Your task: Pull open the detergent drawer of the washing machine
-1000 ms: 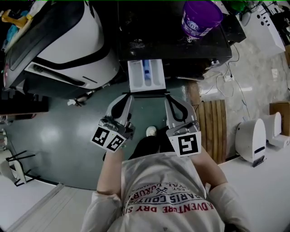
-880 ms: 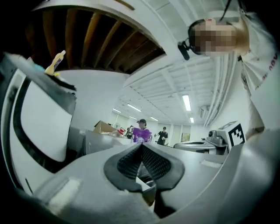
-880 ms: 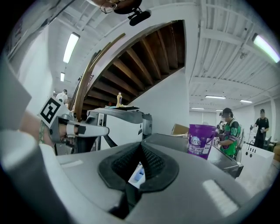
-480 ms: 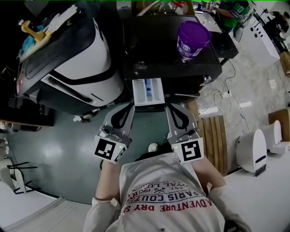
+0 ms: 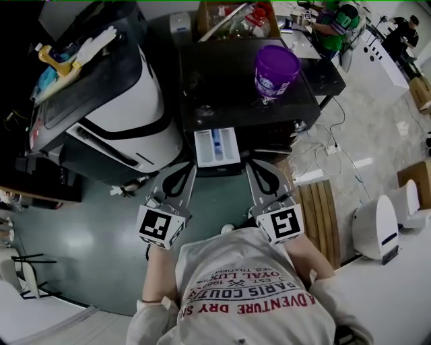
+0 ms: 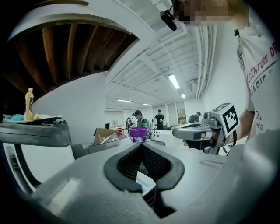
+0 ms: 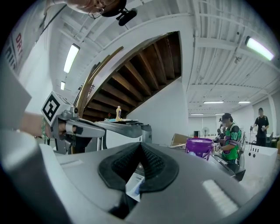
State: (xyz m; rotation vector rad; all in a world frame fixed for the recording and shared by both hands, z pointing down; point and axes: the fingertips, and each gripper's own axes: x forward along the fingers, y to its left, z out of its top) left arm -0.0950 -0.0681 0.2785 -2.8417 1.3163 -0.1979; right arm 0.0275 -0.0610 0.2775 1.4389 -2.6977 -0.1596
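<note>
The washing machine (image 5: 236, 94) is black, with its white detergent drawer (image 5: 217, 147) pulled out toward me; a blue compartment shows inside. My left gripper (image 5: 192, 166) hangs just in front of the drawer's left corner, shut and holding nothing. My right gripper (image 5: 250, 164) is by the right corner, also shut and empty. In the left gripper view the jaws (image 6: 141, 144) meet at the tips, and a bit of the drawer (image 6: 144, 183) shows through the loop. The right gripper view shows the same: jaws (image 7: 141, 144) meeting, with the drawer (image 7: 133, 186) below.
A purple bucket (image 5: 276, 69) stands on the machine's top. A white-and-black appliance (image 5: 114, 101) sits at the left, a cardboard box (image 5: 236, 17) behind. Cables (image 5: 330, 145), a wooden slat mat (image 5: 316, 209) and a white device (image 5: 374, 226) lie at the right.
Both grippers have risen and come away from the drawer's front edge. The left gripper has rolled, so its marker cube now shows one face. The drawer stays pulled out.
</note>
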